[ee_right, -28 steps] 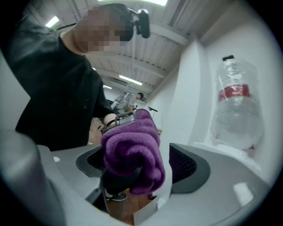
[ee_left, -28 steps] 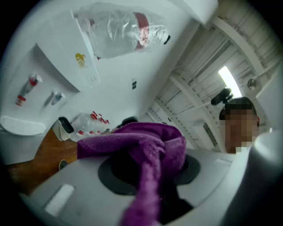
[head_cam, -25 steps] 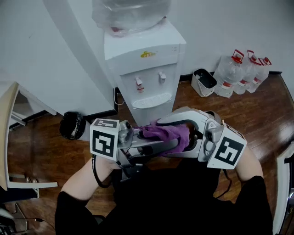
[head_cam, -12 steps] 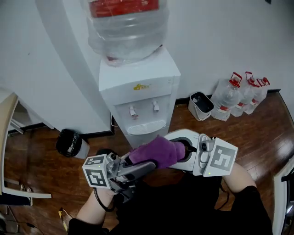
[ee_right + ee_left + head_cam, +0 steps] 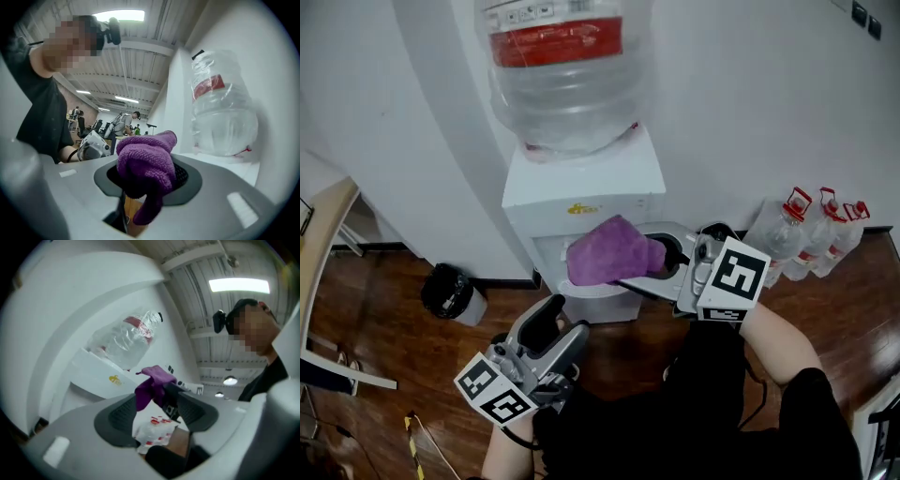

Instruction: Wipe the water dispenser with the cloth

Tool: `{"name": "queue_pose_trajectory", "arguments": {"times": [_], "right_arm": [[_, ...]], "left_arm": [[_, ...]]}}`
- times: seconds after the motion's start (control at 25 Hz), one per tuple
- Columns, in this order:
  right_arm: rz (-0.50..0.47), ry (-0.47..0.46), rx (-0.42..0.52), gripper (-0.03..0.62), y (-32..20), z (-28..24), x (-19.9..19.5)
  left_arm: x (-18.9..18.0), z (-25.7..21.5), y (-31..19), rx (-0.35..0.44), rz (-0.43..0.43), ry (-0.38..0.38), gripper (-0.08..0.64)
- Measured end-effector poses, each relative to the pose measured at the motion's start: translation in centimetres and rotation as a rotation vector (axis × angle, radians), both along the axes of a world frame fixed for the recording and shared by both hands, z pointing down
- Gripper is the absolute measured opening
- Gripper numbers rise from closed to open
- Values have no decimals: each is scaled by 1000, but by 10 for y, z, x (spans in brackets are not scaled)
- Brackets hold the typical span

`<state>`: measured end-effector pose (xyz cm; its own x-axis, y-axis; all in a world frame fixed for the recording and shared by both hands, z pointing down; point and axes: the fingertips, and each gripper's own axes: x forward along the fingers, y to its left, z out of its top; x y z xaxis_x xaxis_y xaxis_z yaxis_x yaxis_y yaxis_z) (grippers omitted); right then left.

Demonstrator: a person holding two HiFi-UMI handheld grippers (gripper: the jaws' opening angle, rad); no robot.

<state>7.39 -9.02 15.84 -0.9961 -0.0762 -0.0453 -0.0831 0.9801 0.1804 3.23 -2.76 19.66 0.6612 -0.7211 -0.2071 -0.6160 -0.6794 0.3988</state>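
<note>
The purple cloth had changed hands. A second before, the left gripper had pinched it low in front of the person's body while the right gripper reached in around it. At this moment the right gripper's jaws, which had just been closing, were clamped on the bunched cloth, with a loose end hanging below the pads. The right gripper had carried it up and forward, so that in the head view the cloth lay over the front of the white water dispenser, below the top panel and where the taps had shown earlier. Whether it touched the dispenser could not be told.

The left gripper's jaws had just been opening and stood spread wide with nothing between the pads. It had dropped away toward the lower left, well apart from the cloth, with its marker cube nearest the person.

The inverted water bottle showed more fully in the head view than before. The black bin and the spare jugs stood on the floor as earlier.
</note>
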Motion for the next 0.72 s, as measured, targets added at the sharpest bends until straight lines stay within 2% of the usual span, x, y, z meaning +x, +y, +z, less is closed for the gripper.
{"name": "queue_pose_trajectory", "arguments": {"times": [0.12,0.28,0.48,0.6,0.72], "right_arm": [[-57,98,-42,163,-33,-12,-2],[-81,232,-39,163,-71,-14,1],[-51,424,-17,163,-139,11,17],[-28,424,-89,164,-200,12,33],[81,419,-151,164,-286,15,45]], "left_arm": [[5,-4,5,36,-99,-76,295],[13,-9,10,59,-208,-149,293],[26,6,6,4,-267,-173,290],[36,19,-7,-30,-293,-173,290],[40,29,-13,-62,-331,-149,288]]}}
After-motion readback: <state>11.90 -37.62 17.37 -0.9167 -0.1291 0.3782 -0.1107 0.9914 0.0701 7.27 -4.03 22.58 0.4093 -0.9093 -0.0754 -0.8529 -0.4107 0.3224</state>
